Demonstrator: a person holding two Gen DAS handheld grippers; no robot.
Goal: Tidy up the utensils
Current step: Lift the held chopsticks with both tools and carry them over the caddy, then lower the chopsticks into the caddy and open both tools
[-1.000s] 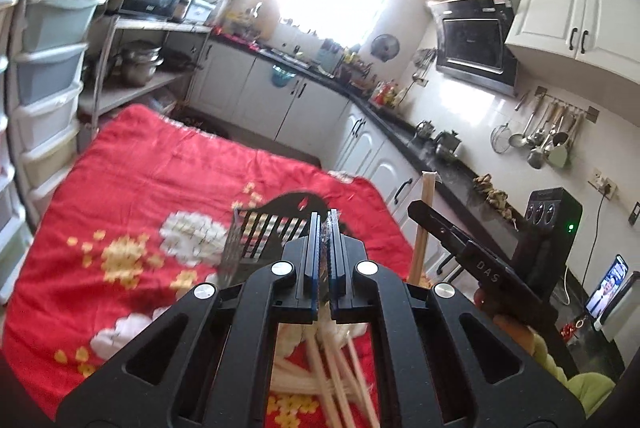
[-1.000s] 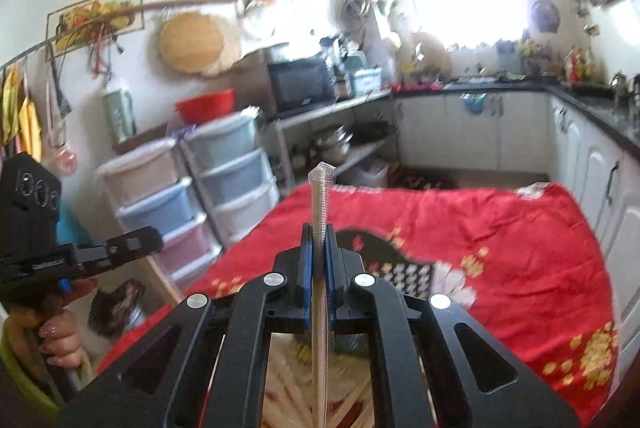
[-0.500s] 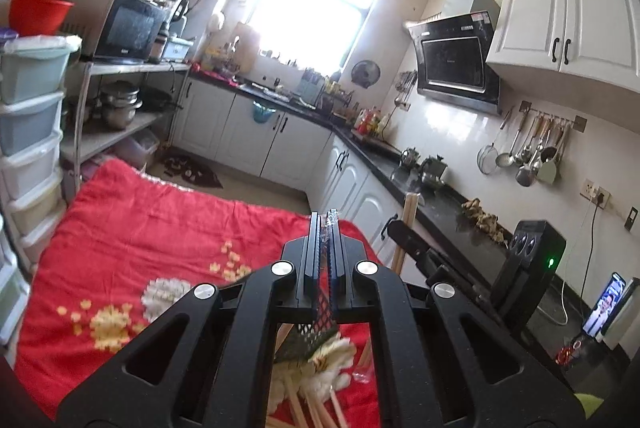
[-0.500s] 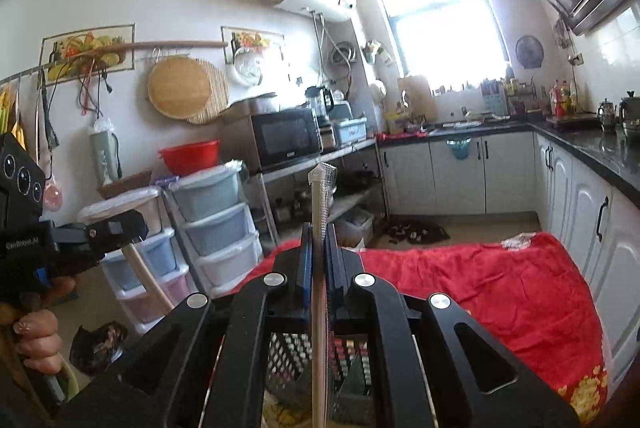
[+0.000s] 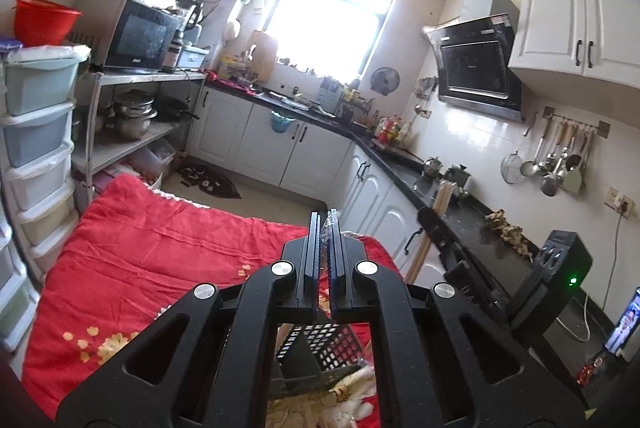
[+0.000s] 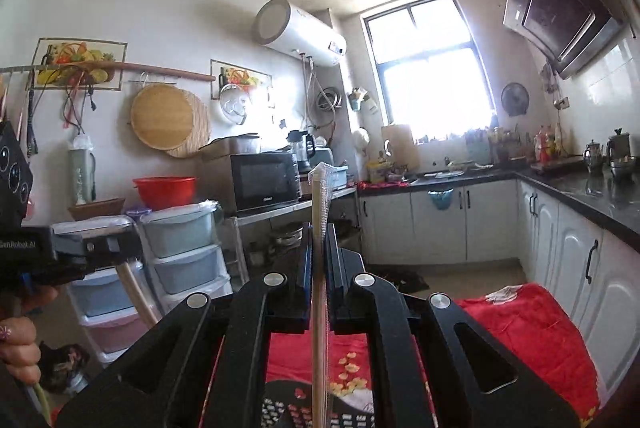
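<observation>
My left gripper [image 5: 325, 228] is shut on a wrapped pair of chopsticks [image 5: 331, 218] whose plastic tip pokes above the pads. My right gripper [image 6: 319, 240] is shut on another wrapped pair of chopsticks [image 6: 320, 195] that stands upright between the pads. Both are held high above the black mesh utensil basket [image 5: 320, 348], which also shows in the right wrist view [image 6: 280, 408] at the bottom. More wrapped chopsticks [image 5: 352, 392] lie on the cloth by the basket. The right gripper with its chopsticks [image 5: 436, 203] shows in the left wrist view.
A red floral cloth [image 5: 160, 252] covers the table. Stacked plastic drawers [image 5: 36, 131] stand at the left, a metal shelf with a microwave [image 5: 136, 35] behind them. White cabinets and a black counter [image 5: 440, 203] run along the right.
Both grippers have risen and tilted up with their chopsticks. The basket and table have dropped toward the bottom of both views.
</observation>
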